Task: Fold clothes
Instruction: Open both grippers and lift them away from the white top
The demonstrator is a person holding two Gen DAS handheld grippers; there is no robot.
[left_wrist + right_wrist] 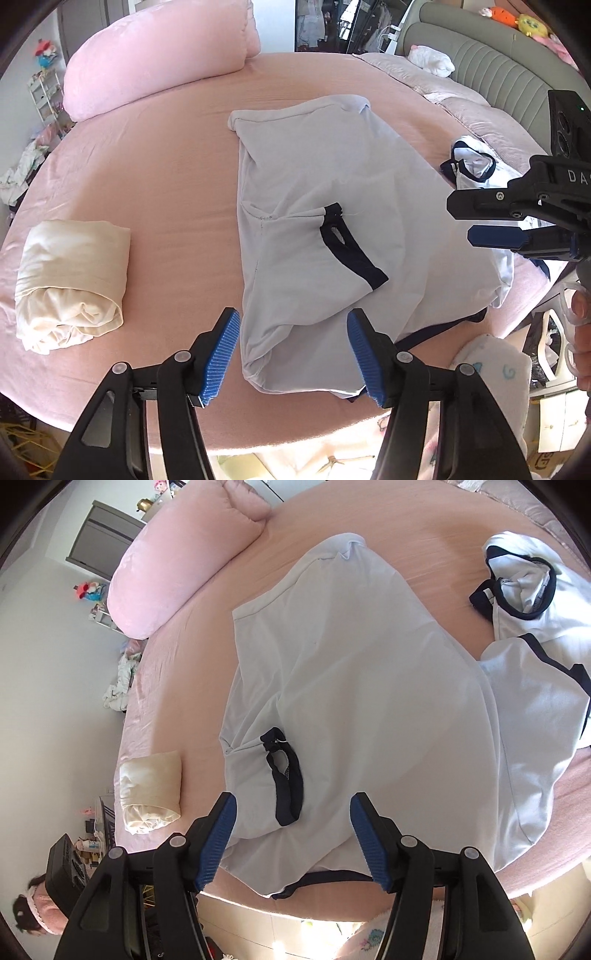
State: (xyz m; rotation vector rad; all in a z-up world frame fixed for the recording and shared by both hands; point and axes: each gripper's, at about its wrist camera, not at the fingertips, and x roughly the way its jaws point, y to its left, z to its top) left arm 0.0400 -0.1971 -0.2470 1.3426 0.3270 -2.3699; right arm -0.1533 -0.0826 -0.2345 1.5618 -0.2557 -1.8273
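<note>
The white shirt (332,206) is lying on the pink bed (166,166), one navy-trimmed sleeve (284,782) folded across it. The left claw (293,356) and right claw (293,843) are both hanging released above its near edge, gripping nothing.

The right gripper (293,834) is hanging with jaws apart above a white shirt (354,686) that is lying on the pink bed (177,686), its dark-trimmed sleeve (286,786) folded inward. A cream bundle (151,790) is sitting beside it.
</note>
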